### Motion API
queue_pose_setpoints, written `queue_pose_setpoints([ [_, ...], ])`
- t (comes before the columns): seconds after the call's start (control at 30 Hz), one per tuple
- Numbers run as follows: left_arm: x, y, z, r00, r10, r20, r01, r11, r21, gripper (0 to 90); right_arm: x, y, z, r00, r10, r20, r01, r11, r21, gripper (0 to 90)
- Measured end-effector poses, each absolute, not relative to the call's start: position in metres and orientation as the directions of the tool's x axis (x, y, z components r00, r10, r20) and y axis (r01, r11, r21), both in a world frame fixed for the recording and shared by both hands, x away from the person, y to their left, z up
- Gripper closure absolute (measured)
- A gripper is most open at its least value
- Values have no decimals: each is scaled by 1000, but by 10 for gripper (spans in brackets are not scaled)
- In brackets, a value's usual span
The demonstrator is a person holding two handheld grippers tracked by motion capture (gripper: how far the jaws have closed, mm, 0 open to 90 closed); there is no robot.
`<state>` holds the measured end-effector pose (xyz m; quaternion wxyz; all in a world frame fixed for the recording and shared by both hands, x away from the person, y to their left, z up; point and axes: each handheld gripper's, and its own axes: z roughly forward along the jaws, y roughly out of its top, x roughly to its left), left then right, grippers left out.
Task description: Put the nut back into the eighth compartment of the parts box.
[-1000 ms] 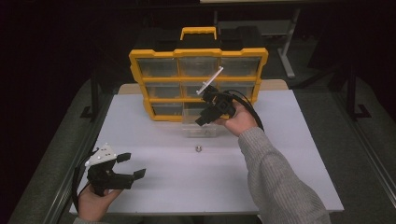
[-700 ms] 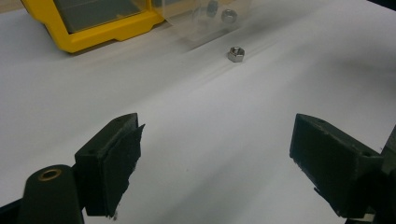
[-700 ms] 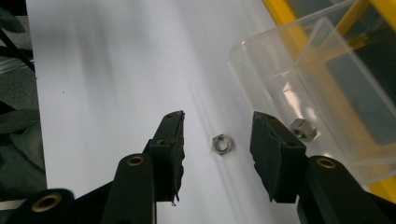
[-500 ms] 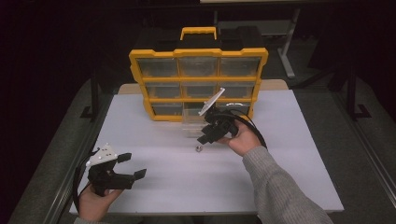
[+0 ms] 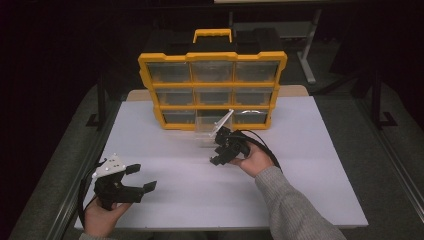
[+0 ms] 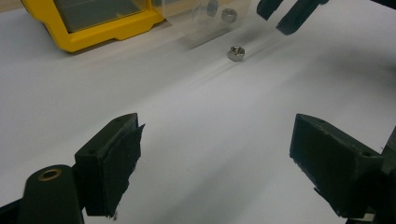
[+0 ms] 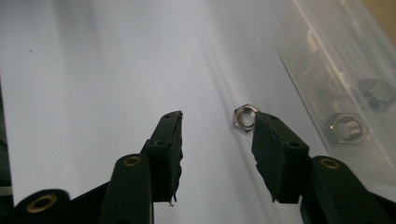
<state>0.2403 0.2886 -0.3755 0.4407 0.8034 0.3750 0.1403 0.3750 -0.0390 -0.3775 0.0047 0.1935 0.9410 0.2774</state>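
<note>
A small steel hex nut (image 7: pixel 245 116) lies on the white table, close to a clear plastic drawer (image 7: pixel 336 79) that holds more nuts. My right gripper (image 7: pixel 218 116) is open and low over the table, with the nut just off its right jaw's tip and nothing between the jaws. In the high view, the right gripper (image 5: pixel 217 156) sits just in front of the pulled-out drawer (image 5: pixel 212 131). My left gripper (image 5: pixel 144 177) rests open at the near left of the table. From the left gripper (image 6: pixel 217 121), the nut (image 6: pixel 236 52) lies far ahead, below the other gripper's jaws.
A yellow organiser (image 5: pixel 212 90) with several clear drawers stands upright at the back of the white table (image 5: pixel 310 150). A black cable trails from the right gripper past the hand. Bare white surface stretches between the two grippers.
The right gripper has come down and toward the person, from the organiser's front to the loose nut on the table. The left gripper has stayed put.
</note>
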Motion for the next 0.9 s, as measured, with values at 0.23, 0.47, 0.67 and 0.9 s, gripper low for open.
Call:
queue_pose_setpoints([
  [0.23,240,288,-375,678,727,-108,484,-331,810,161,376,-30,-397,-924,371,93,367,793,486,473],
  [0.47,240,288,-375,679,726,-107,480,-329,813,161,378,-28,-406,-917,390,79,377,788,486,486],
  [0.67,240,288,-375,678,728,-98,477,-336,812,161,382,-25,-414,-912,404,65,385,794,470,501],
  [0.9,240,288,-375,680,726,-99,477,-336,812,161,384,-23,-421,-909,417,31,384,803,456,518],
])
